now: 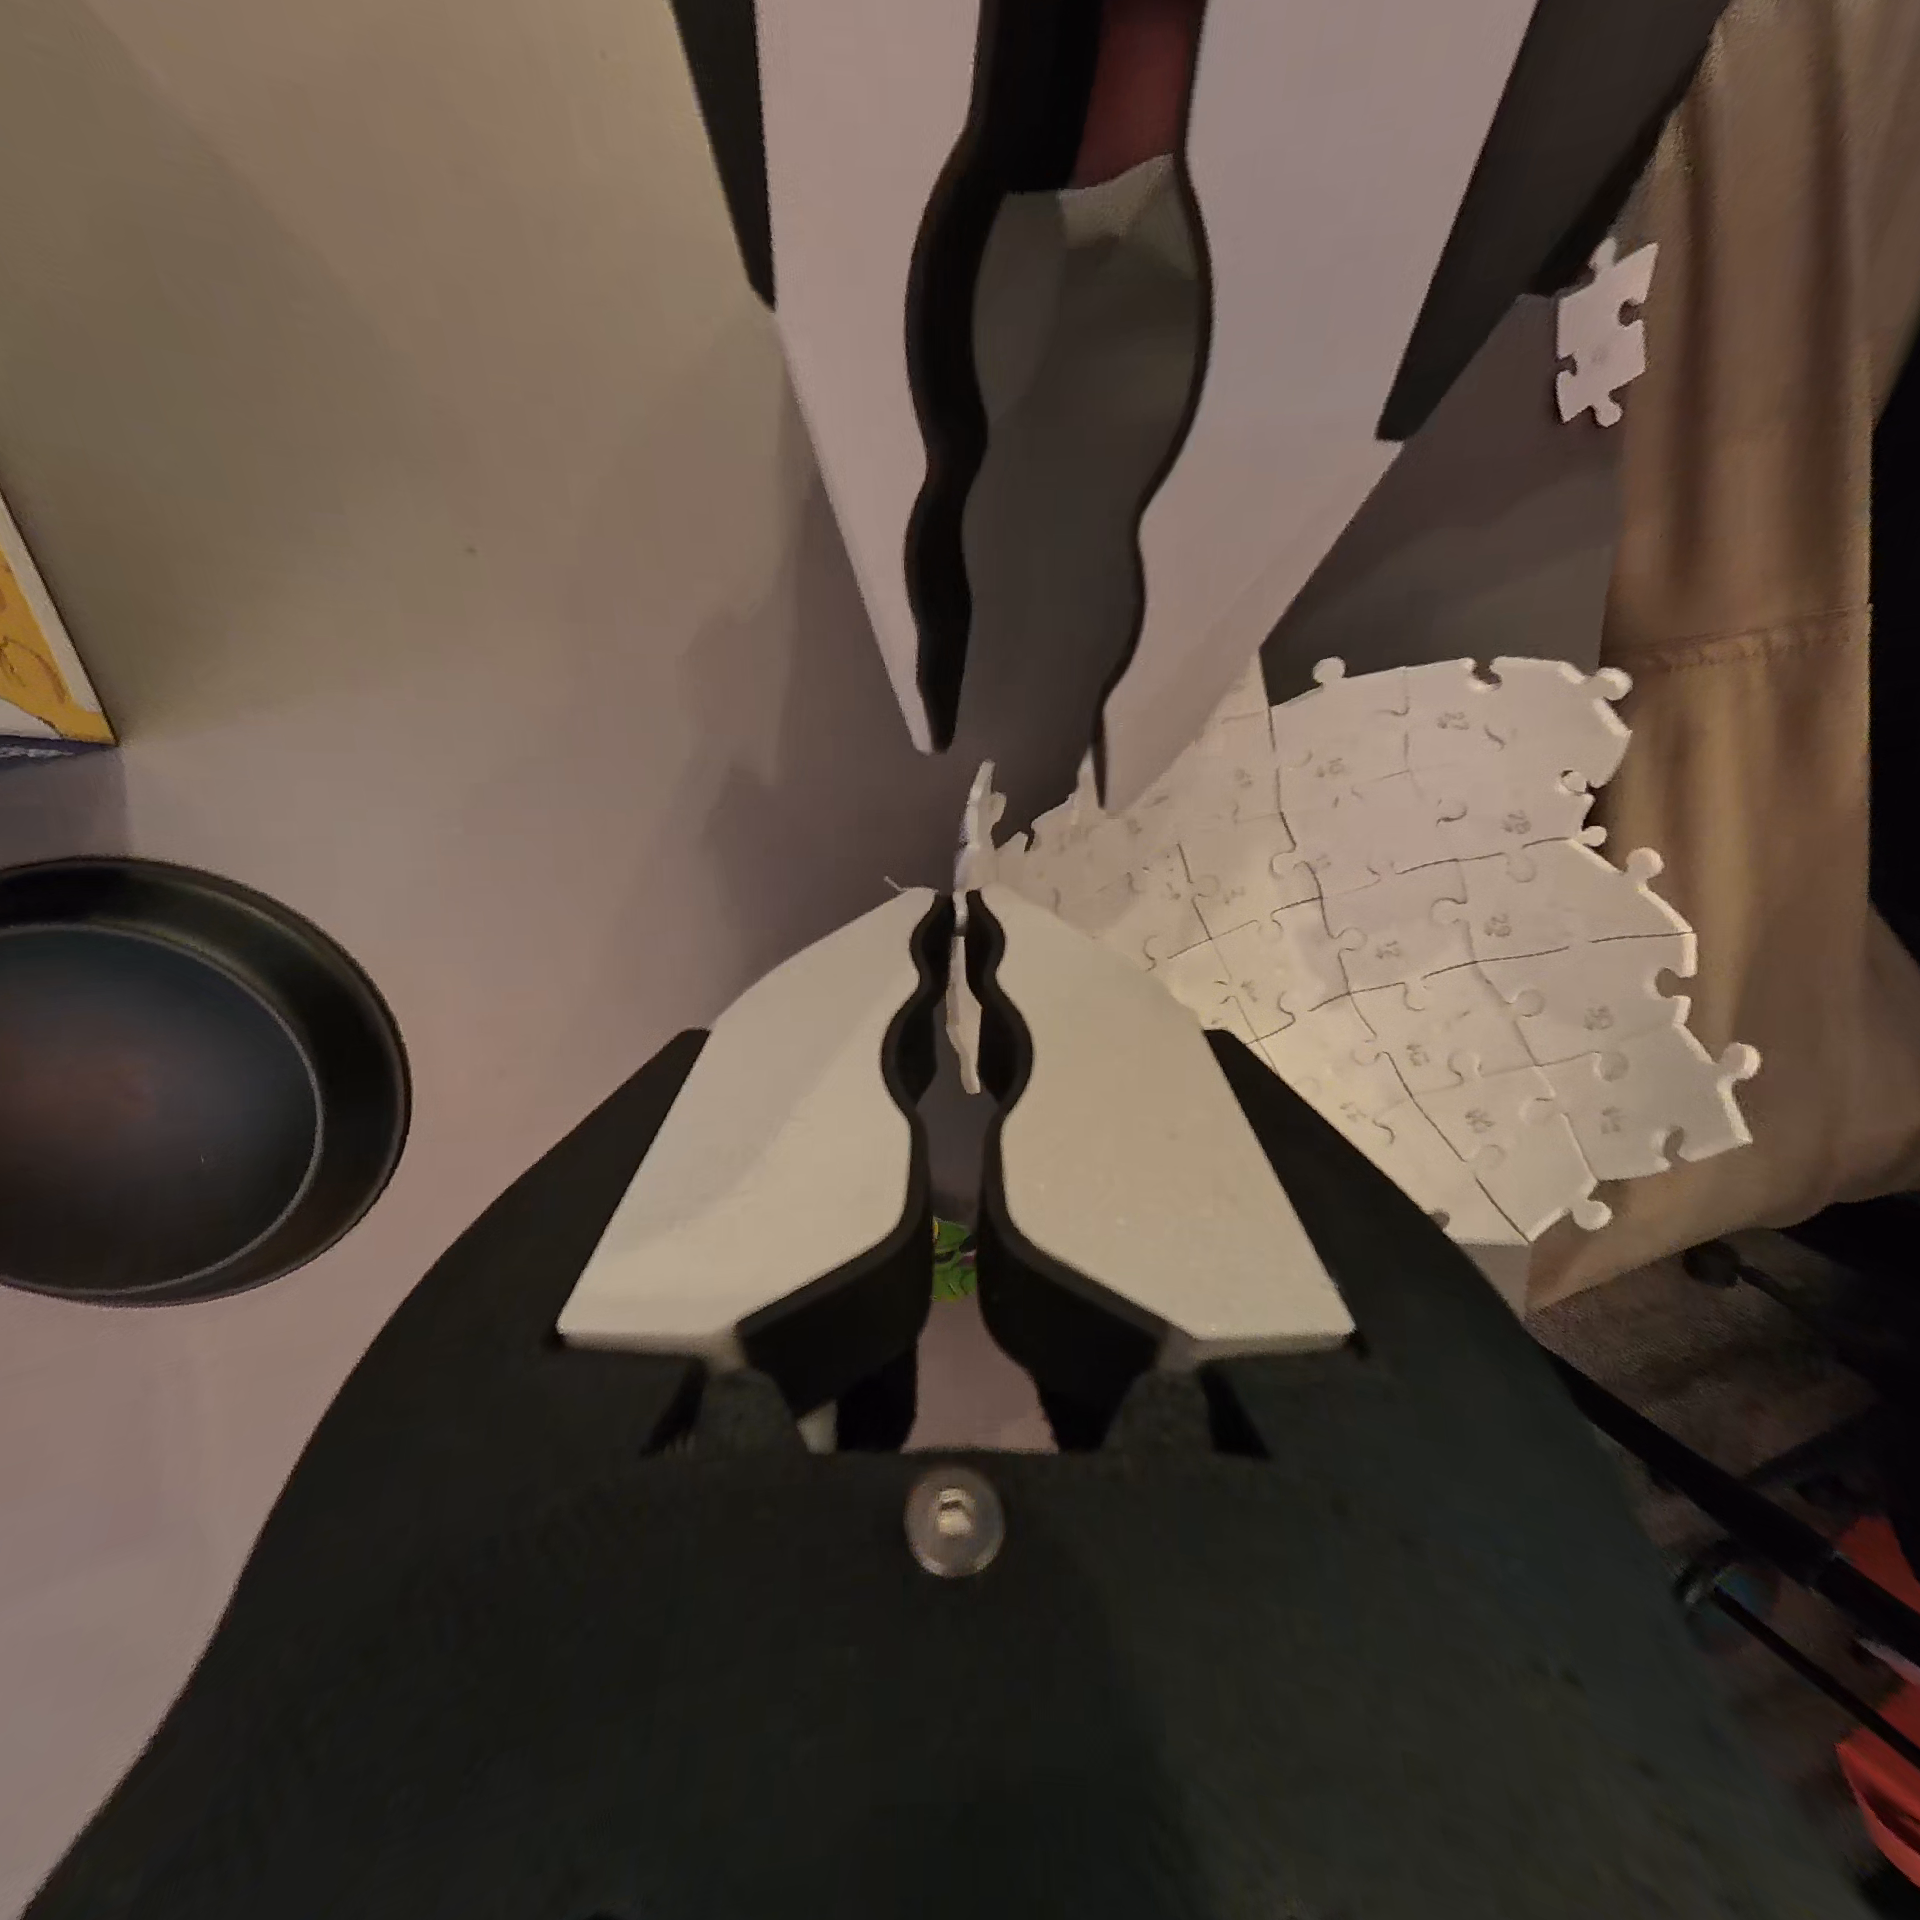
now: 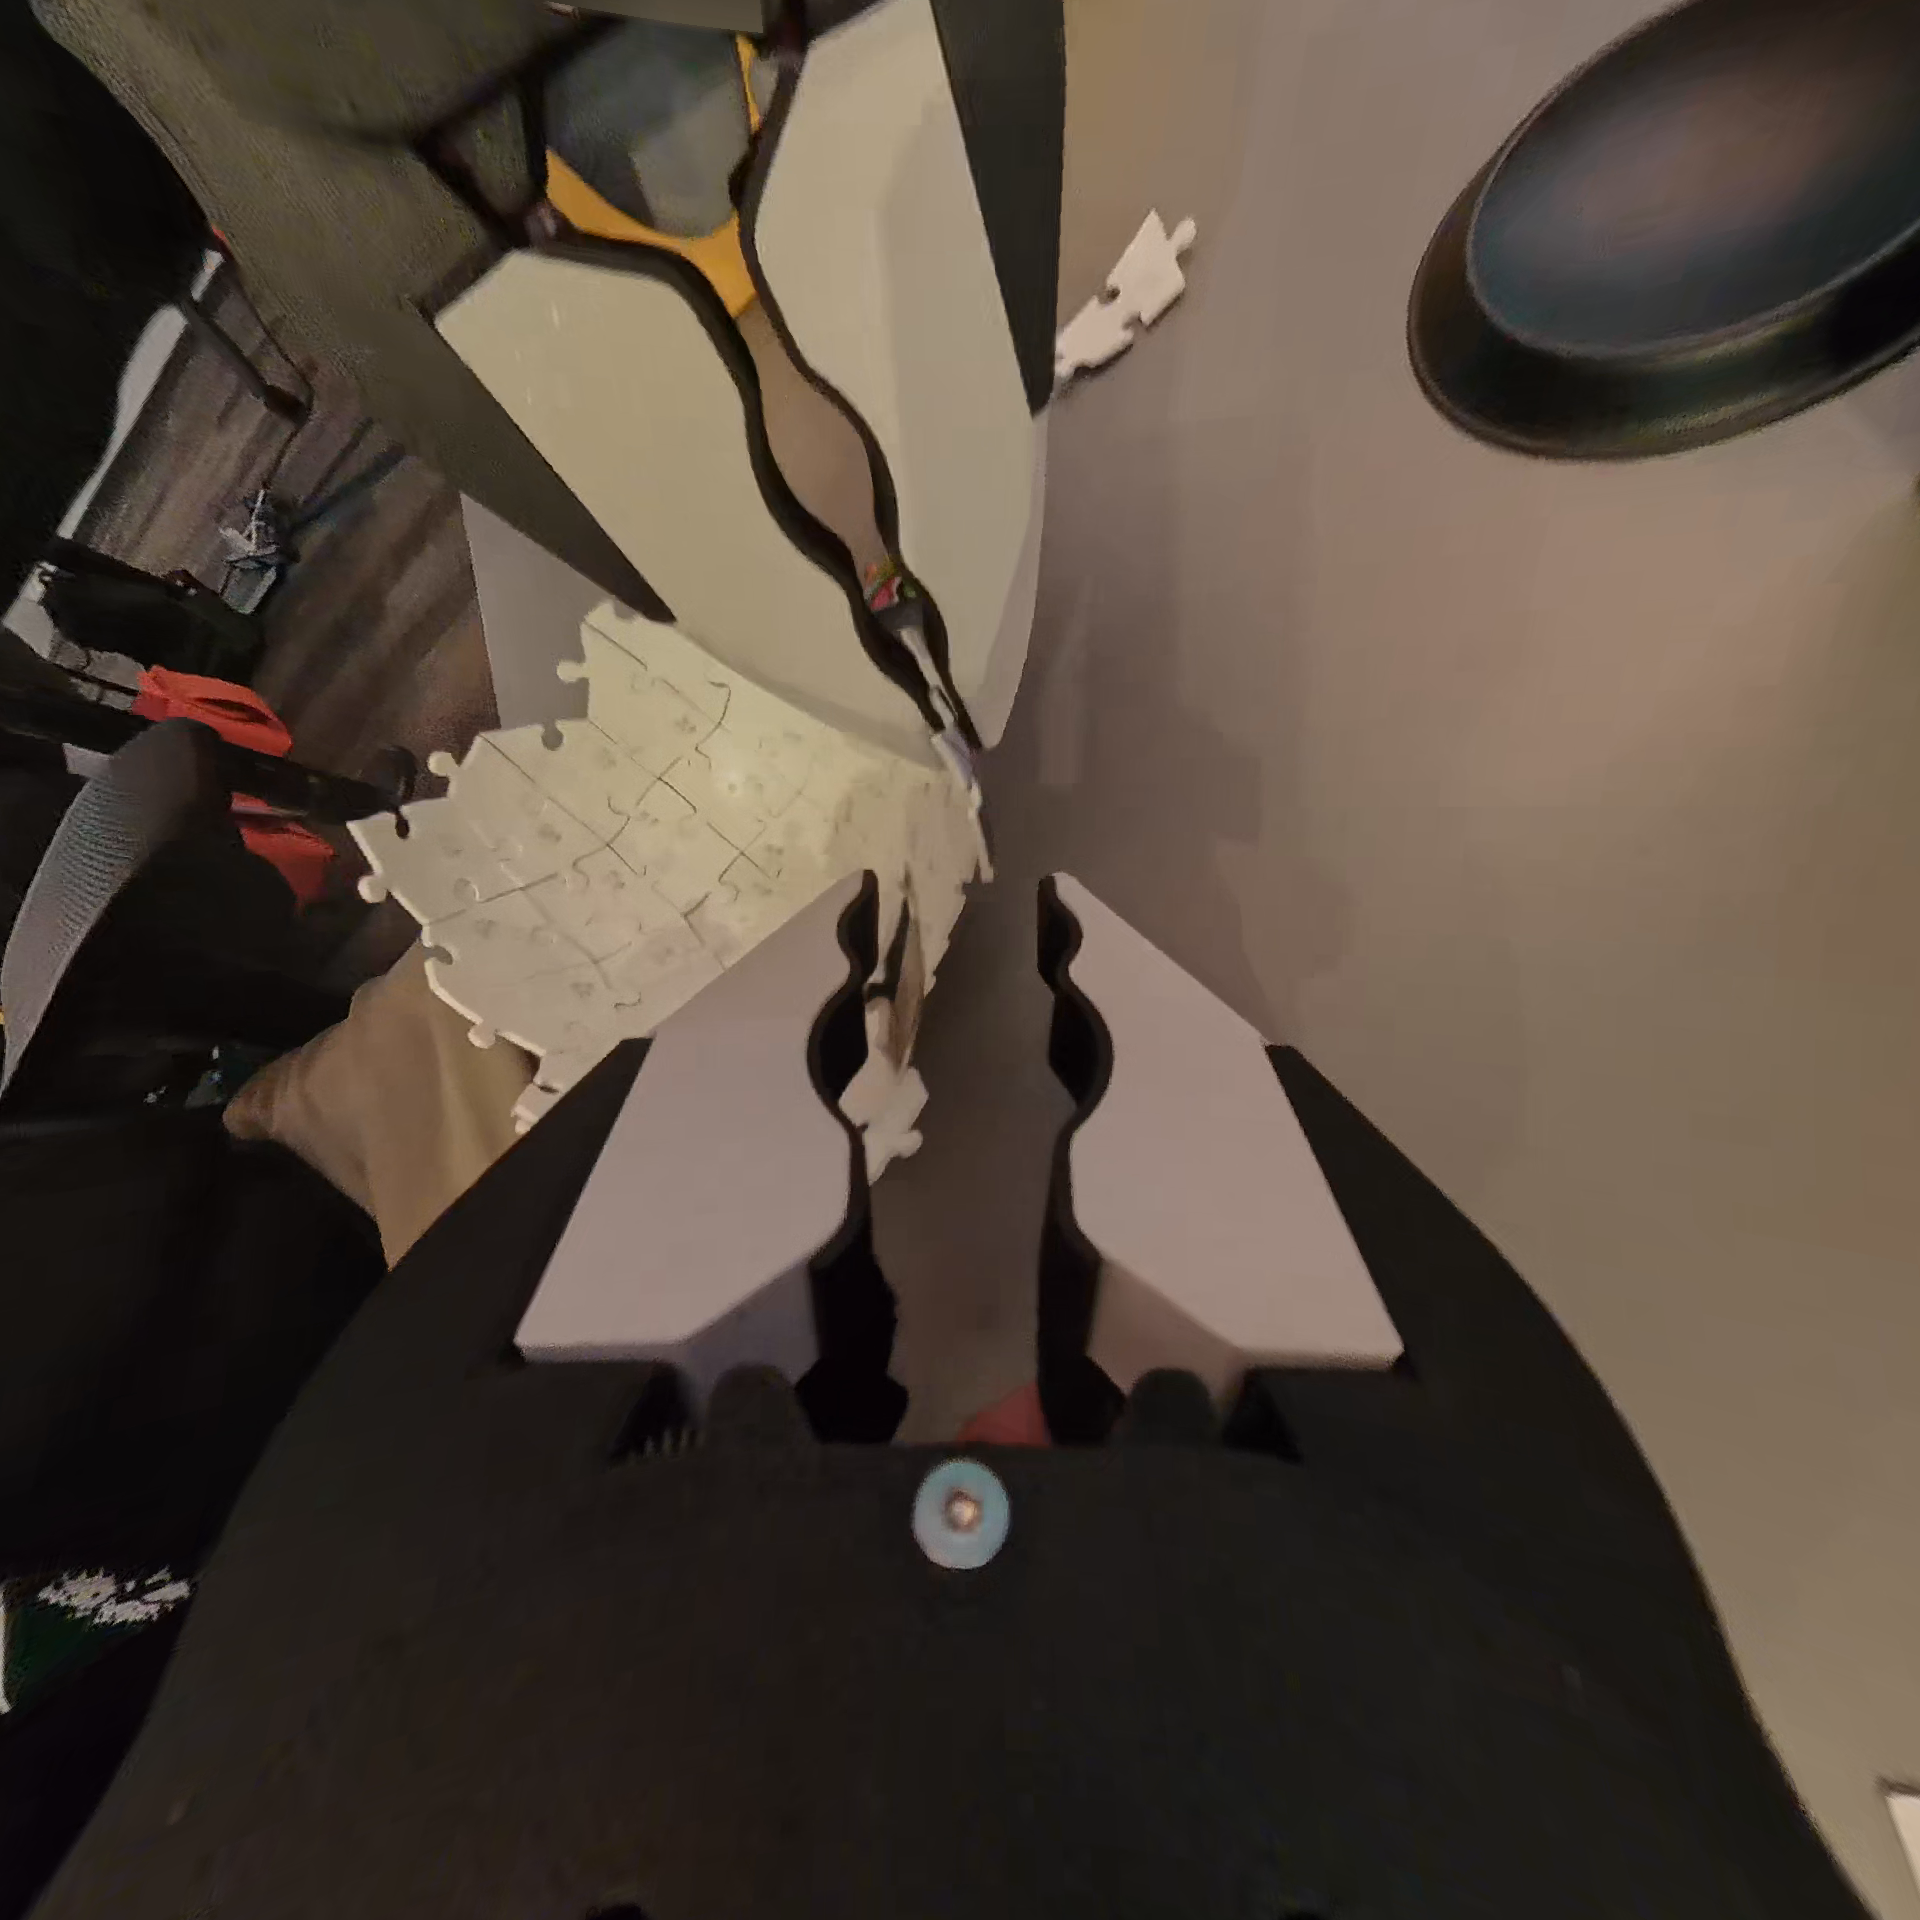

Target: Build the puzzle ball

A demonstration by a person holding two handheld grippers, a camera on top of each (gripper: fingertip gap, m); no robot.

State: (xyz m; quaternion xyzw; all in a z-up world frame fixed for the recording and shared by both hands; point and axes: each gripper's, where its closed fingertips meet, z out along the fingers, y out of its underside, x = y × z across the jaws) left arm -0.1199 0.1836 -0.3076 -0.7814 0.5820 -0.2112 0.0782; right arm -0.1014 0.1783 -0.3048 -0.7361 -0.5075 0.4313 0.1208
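A curved section of joined puzzle pieces (image 1: 1403, 935), white numbered back towards me, hangs to the right of my left gripper (image 1: 961, 904). That gripper is shut on the section's edge piece, which stands edgewise between its jaws. In the right wrist view the section (image 2: 644, 852) is at the left and the left gripper (image 2: 961, 738) pinches its rim. My right gripper (image 2: 951, 883) faces it tip to tip with jaws apart. A white puzzle piece (image 2: 883, 1101) at the section's edge lies against its left finger. The right gripper (image 1: 1016, 748) comes in from the top in the left wrist view.
A black round bowl (image 1: 177, 1081) (image 2: 1683, 229) sits on the grey table. Loose white pieces (image 1: 1605, 332) (image 2: 1127, 301) lie farther off. A yellow box corner (image 1: 31, 644) is at the left edge. Beige fabric (image 1: 1766, 727) and dark gear lie beyond the table edge.
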